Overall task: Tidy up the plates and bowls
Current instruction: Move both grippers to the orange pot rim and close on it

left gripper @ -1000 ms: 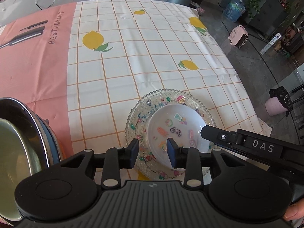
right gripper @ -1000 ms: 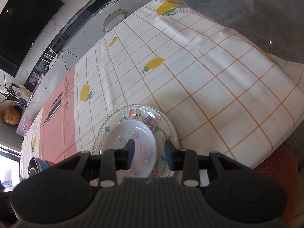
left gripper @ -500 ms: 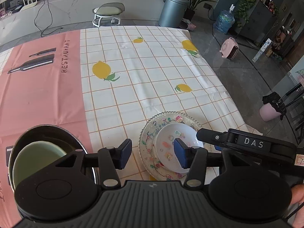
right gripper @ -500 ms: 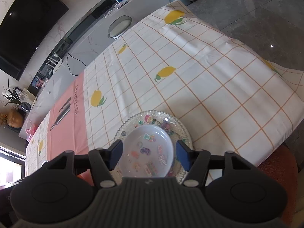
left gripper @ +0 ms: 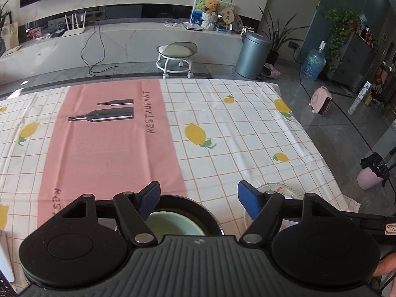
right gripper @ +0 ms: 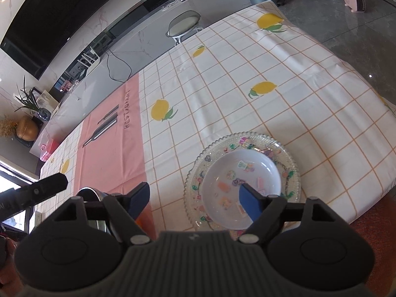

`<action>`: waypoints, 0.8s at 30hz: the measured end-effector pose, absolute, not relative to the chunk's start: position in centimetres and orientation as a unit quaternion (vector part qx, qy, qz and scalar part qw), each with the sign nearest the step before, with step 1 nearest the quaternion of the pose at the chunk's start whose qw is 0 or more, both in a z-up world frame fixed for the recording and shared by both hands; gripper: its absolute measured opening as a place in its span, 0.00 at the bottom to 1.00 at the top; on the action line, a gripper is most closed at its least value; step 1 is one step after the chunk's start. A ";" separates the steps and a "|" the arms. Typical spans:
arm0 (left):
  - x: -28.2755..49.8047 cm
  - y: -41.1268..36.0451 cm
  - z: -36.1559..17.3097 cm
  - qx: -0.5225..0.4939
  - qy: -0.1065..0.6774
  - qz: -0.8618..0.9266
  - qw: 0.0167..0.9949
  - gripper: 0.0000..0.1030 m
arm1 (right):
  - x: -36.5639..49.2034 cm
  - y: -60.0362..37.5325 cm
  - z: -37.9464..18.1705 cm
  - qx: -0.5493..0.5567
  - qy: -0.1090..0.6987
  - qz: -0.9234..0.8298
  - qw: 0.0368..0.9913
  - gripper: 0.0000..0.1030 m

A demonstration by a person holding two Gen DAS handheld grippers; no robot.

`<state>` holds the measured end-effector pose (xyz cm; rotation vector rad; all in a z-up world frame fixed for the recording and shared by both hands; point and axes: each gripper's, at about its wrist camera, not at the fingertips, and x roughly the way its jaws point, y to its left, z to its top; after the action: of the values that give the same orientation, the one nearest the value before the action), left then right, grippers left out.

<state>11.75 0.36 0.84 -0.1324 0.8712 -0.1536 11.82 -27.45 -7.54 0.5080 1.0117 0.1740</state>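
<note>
Fingers of left gripper (left gripper: 199,199) and right gripper (right gripper: 195,199) are opening wide, holding nothing.

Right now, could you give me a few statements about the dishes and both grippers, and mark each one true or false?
1. The white bowl sits on the glass plate. True.
2. The right gripper is clamped on the white bowl. False: its jaws are opening and press on nothing; the bowl lies beyond them.
3. A pale green bowl sits inside a dark pot. True.
4. The left gripper holds the green bowl. False: its jaws are opening and empty above it.
5. The glass plate lies on the pink strip of the tablecloth. False: it lies on the white checked part.
</note>
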 end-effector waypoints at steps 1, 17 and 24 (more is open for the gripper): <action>11.6 1.1 0.8 -0.069 0.419 -0.070 0.903 0.83 | 11.8 -26.9 -7.5 0.236 0.481 0.086 0.840 0.78; 10.7 6.9 -3.6 -0.117 0.452 -0.035 0.884 0.83 | 12.7 -19.3 -7.9 0.177 0.513 0.127 0.830 0.82; 10.8 8.3 -6.3 -0.146 0.478 -0.043 0.865 0.83 | 13.5 -17.1 -9.9 0.152 0.544 0.112 0.818 0.82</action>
<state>10.75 8.28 -6.29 -0.3053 1.0015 -0.0895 13.51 -17.08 -9.90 0.3234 1.1590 0.2390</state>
